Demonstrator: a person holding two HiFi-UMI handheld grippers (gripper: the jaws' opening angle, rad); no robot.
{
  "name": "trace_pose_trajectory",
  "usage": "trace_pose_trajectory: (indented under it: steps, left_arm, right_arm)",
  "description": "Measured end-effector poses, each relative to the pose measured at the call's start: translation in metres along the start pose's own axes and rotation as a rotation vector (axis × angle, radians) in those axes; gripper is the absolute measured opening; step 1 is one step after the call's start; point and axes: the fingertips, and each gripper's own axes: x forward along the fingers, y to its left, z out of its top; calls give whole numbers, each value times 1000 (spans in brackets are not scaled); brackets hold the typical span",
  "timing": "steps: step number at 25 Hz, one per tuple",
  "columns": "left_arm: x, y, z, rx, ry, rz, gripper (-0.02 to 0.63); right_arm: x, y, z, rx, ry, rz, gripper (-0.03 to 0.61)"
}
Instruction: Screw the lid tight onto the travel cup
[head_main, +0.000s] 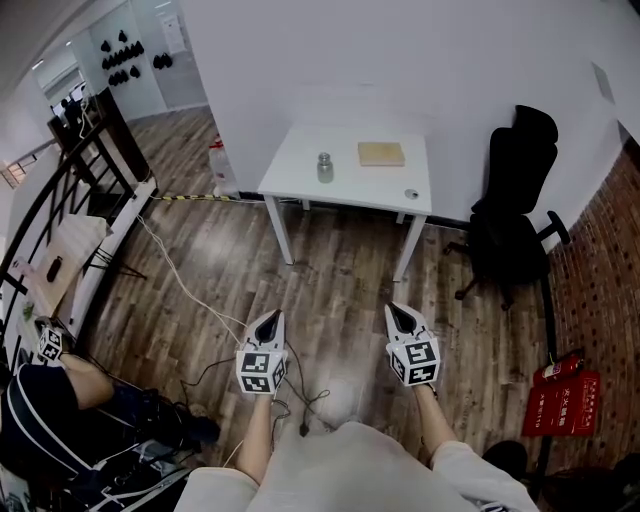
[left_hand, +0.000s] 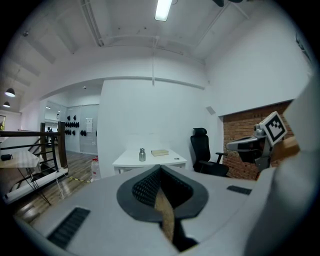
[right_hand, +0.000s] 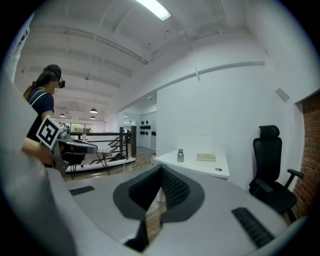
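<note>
A small metal travel cup (head_main: 325, 167) stands upright on the white table (head_main: 300, 180) across the room, also seen as the cup (left_hand: 142, 155) and the cup (right_hand: 180, 155). A small round lid (head_main: 411, 193) lies near the table's right front corner, apart from the cup; it shows again as the lid (right_hand: 218, 169). My left gripper (head_main: 268, 322) and right gripper (head_main: 400, 315) hover over the wooden floor, well short of the table. Both are shut with nothing between the jaws, as the left gripper (left_hand: 160, 167) and right gripper (right_hand: 161, 169) views show.
A tan board (head_main: 381, 153) lies on the table behind the cup. A black office chair (head_main: 515, 200) stands right of the table, with a red fire extinguisher (head_main: 560, 370) by the brick wall. Cables (head_main: 190, 290) trail over the floor; a seated person (head_main: 40, 410) and a railing (head_main: 80, 160) are at left.
</note>
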Motion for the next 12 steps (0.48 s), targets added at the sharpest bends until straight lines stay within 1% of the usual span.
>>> trace_pose_trajectory:
  steps: [7, 12]
  left_arm:
    - [6, -14, -9, -13, 1, 32, 8]
    - [17, -19, -12, -19, 12, 29, 8]
  right_arm:
    - [1, -8, -8, -21, 8, 43, -2]
    - [8, -15, -12, -20, 14, 53, -2]
